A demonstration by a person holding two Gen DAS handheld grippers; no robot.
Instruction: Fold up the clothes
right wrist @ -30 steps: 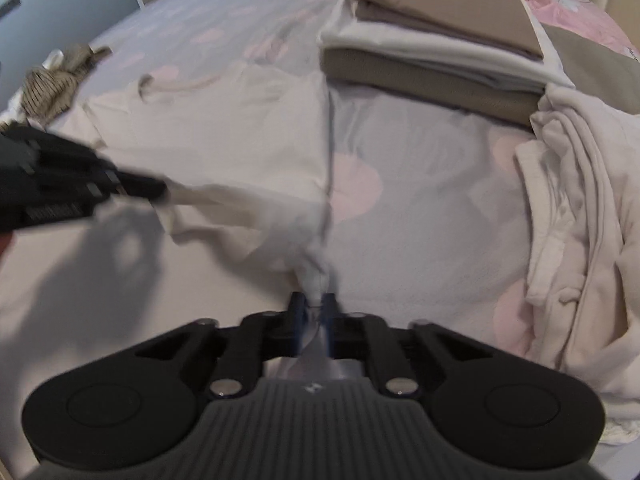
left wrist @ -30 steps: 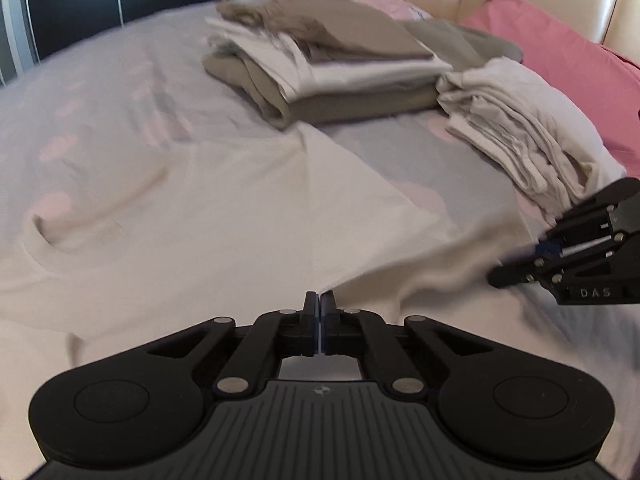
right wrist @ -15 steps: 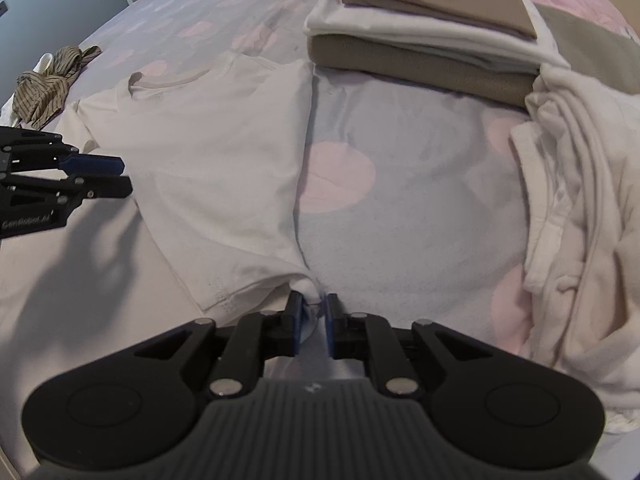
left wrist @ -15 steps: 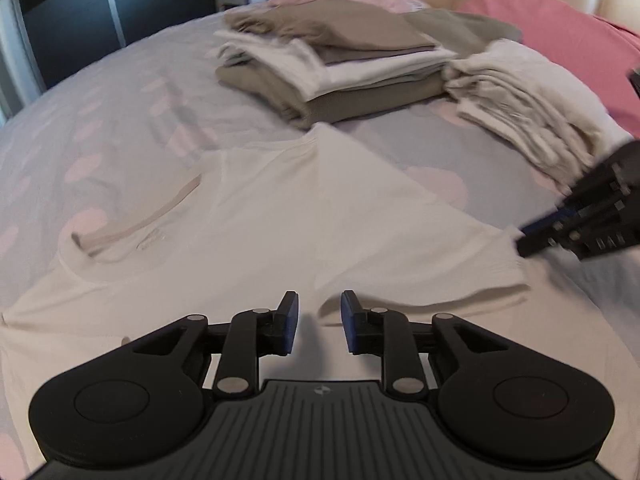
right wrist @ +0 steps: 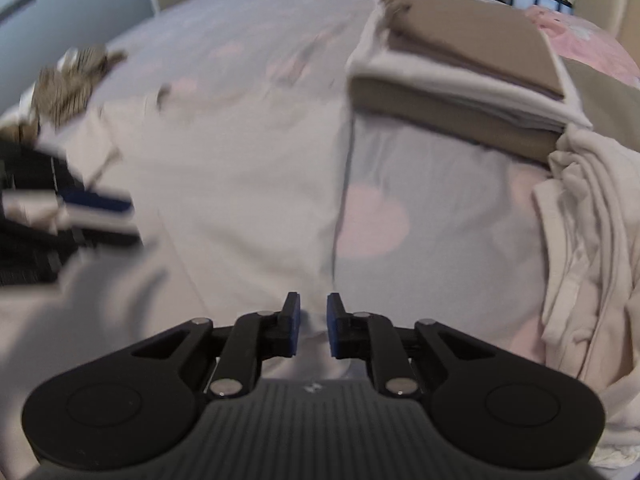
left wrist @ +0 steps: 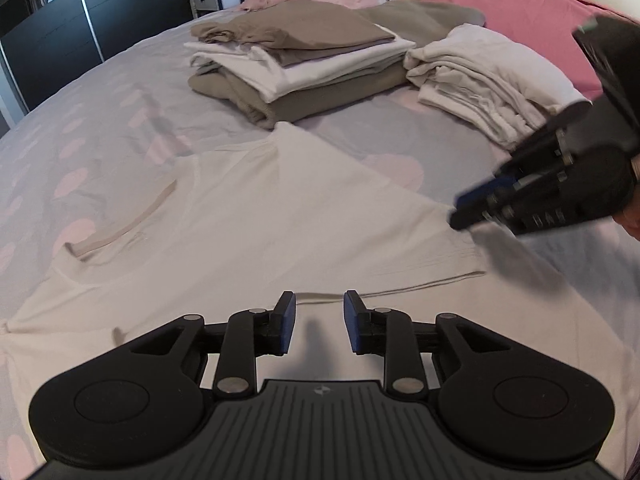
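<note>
A white T-shirt (left wrist: 280, 208) lies spread on the bed, its collar to the left and one side folded in over the body. My left gripper (left wrist: 320, 320) hovers over the folded hem, open, with nothing between its pads. My right gripper (right wrist: 312, 328) hangs over the shirt's (right wrist: 248, 200) folded edge. Its jaws are closing and stand a little apart, the cloth lying below them and not pinched. In the left wrist view the right gripper (left wrist: 460, 212) shows above the shirt's right corner. The left gripper (right wrist: 128, 216) appears blurred in the right wrist view.
A stack of folded brown and white clothes (left wrist: 304, 60) sits at the back of the bed, with a pile of white garments (left wrist: 480, 72) beside it. A pink pillow (left wrist: 520, 8) leans behind them. A striped cloth (right wrist: 68, 80) lies at the far left bed edge.
Both grippers have let go of the shirt's folded side, which now lies flat on the body. The left jaws went from shut to open. The right gripper has lifted off the cloth.
</note>
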